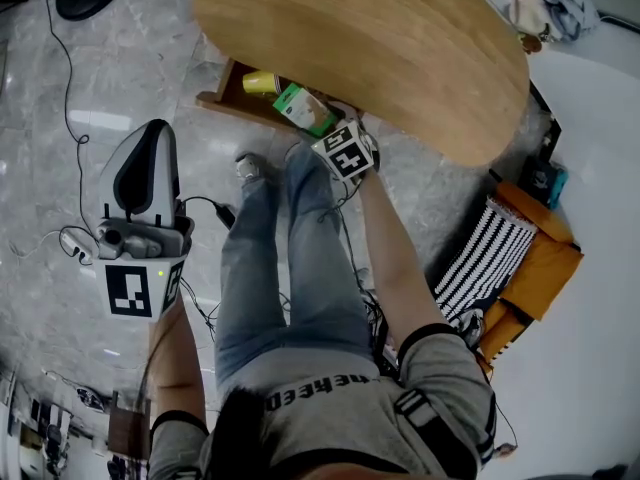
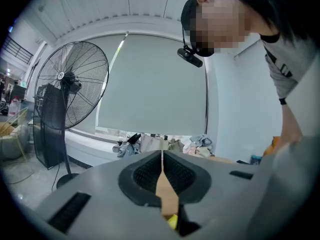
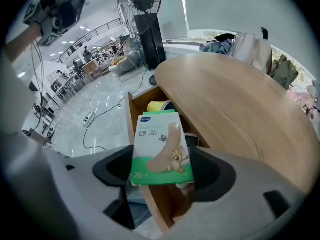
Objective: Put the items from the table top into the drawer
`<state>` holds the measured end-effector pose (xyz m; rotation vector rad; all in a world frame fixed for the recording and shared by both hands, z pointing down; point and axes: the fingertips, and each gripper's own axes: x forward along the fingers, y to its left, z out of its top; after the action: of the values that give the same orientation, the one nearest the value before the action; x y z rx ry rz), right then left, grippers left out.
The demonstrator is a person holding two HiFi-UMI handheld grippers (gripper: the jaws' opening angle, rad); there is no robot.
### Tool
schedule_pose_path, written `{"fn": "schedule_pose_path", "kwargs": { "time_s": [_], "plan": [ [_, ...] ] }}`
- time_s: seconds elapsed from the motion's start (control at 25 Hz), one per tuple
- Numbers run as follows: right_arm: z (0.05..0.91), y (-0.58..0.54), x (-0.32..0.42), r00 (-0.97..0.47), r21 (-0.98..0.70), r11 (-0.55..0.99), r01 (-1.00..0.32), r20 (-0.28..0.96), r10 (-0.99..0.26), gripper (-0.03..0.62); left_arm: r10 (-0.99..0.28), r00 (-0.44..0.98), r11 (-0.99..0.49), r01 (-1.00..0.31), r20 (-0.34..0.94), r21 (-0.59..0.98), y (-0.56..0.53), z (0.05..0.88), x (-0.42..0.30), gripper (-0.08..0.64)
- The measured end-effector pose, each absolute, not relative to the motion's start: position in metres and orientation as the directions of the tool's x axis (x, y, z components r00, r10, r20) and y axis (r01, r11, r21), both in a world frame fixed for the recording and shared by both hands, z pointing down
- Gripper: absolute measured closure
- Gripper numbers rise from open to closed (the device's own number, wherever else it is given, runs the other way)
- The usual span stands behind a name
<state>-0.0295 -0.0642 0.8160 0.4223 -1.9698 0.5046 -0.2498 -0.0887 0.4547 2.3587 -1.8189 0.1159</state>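
At the far left I have my left gripper [image 1: 152, 138] raised over the grey floor [image 1: 40, 118], well apart from the table. In the left gripper view its jaws are pressed together with nothing between them, and they point at a pedestal fan [image 2: 72, 86] and a drawn window blind [image 2: 150, 84]. Further right, the drawer [image 1: 228, 96] stands open beneath the oval wooden table [image 1: 380, 38], and a yellow item [image 1: 262, 83] lies inside it. My right gripper [image 1: 325, 128] is at the drawer's opening. Its jaws are clamped on the sides of a green-and-white box of plasters [image 3: 161, 149], held upright over the open drawer. The table top that I can see is bare.
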Motion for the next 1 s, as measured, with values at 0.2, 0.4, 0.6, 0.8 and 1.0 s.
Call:
{"fn": "schedule_pose_path", "kwargs": {
  "time_s": [0.2,0.4,0.6,0.8,1.0],
  "plan": [
    [0.827,-0.069,-0.026,-0.388,-0.173,0.827,-0.535,0.920,-0.059,0.241,-0.958,0.243,-0.232,-0.969,0.153,0.086,-0.094,0.454,-0.250,0.546],
    [0.835,-0.071,-0.023,-0.337,-0.152,0.818,-0.554,0.940,-0.054,0.239,-0.957,0.243,-0.232,-0.969,0.159,0.087,-0.096,0.458,-0.248,0.546],
    [0.849,-0.076,-0.021,-0.321,-0.148,0.747,-0.649,0.943,-0.092,0.238,-0.955,0.242,-0.230,-0.969,0.169,0.091,-0.097,0.464,-0.249,0.546],
    [0.860,-0.080,-0.016,-0.295,-0.124,0.700,-0.703,0.947,-0.129,0.236,-0.953,0.244,-0.232,-0.969,0.182,0.083,-0.099,0.468,-0.249,0.546],
    [0.862,-0.084,-0.012,-0.273,-0.087,0.684,-0.724,0.947,-0.169,0.234,-0.948,0.243,-0.233,-0.970,0.205,0.072,-0.098,0.475,-0.249,0.546]
  ]
}}
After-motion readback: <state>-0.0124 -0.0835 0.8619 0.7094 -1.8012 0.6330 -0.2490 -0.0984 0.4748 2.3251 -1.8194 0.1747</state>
